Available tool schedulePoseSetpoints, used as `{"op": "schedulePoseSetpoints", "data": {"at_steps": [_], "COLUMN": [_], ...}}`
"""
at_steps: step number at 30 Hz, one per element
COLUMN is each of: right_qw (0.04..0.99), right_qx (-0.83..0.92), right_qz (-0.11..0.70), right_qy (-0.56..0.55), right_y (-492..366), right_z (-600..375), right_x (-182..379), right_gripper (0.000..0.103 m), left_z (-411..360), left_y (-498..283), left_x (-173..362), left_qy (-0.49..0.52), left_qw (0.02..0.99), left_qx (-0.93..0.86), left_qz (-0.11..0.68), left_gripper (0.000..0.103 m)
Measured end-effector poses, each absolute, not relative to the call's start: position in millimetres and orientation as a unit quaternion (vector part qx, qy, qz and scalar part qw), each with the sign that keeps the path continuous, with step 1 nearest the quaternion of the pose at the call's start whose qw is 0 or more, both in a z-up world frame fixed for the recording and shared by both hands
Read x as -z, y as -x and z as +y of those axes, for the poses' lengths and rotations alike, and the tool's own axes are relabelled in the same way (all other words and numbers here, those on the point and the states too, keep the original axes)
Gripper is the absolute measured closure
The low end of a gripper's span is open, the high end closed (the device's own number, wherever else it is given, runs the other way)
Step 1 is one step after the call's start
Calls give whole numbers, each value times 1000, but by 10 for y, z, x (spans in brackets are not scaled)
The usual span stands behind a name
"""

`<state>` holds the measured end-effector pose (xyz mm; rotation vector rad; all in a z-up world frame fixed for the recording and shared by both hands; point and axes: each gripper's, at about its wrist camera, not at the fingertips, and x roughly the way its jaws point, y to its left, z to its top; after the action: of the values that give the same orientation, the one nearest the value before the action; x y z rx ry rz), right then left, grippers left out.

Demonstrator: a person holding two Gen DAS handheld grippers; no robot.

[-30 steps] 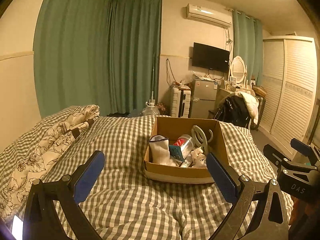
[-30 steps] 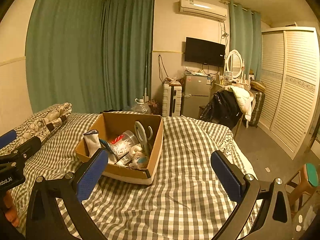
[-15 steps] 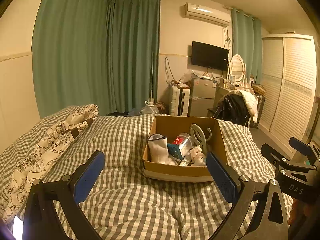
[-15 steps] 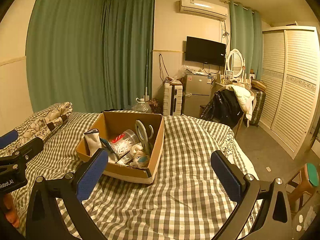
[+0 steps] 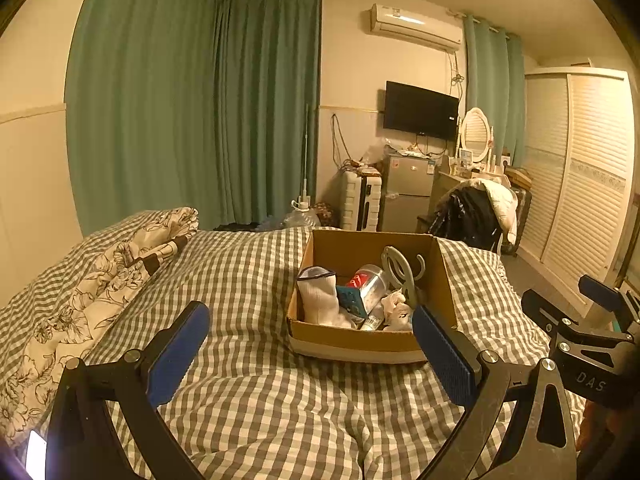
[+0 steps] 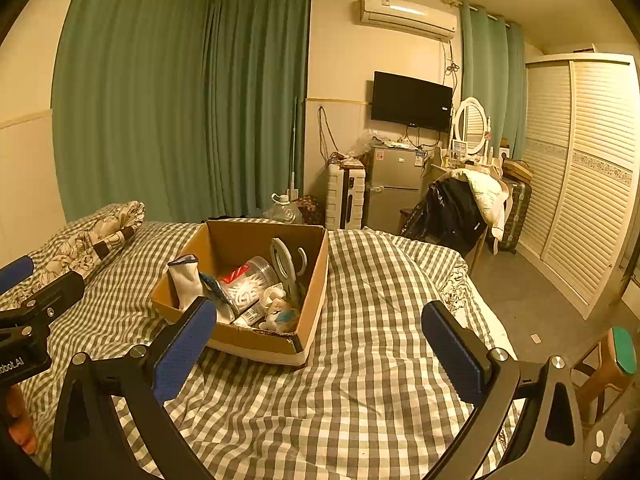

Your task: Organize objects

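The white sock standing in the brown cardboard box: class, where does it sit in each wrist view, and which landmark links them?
Left wrist view: white sock, centre, at the brown cardboard box's left end.
Right wrist view: white sock, left of centre, at the box's left end.
Shared landmark: black wall television.

A matt brown cardboard box (image 5: pixel 372 344) is seen on soft checked cloth bedding (image 5: pixel 248 392). Inside it, a white knitted sock (image 5: pixel 320 300), a glossy clear plastic jar (image 5: pixel 370 286) and a smooth grey plastic hook (image 5: pixel 400 268) are shown. Ribbed blue pads (image 6: pixel 182 350) are fitted on matt black gripper arms.
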<state>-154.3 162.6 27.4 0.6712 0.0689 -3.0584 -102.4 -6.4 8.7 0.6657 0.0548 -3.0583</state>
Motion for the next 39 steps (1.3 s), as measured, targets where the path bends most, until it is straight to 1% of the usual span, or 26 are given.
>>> {"op": "schedulePoseSetpoints", "data": {"at_steps": [39], "right_qw": [8], "right_qx": [974], "right_qz": [30], "right_qy": [-226], "right_y": [1567], "right_z": [1616], "right_x": [-193], "right_gripper": [0], "left_z": [-54], "left_y": [1011], "left_x": [-60], "left_qy": [-212], "left_qw": [10], "left_qx": [977], "left_qz": [11], "left_gripper": [0]}}
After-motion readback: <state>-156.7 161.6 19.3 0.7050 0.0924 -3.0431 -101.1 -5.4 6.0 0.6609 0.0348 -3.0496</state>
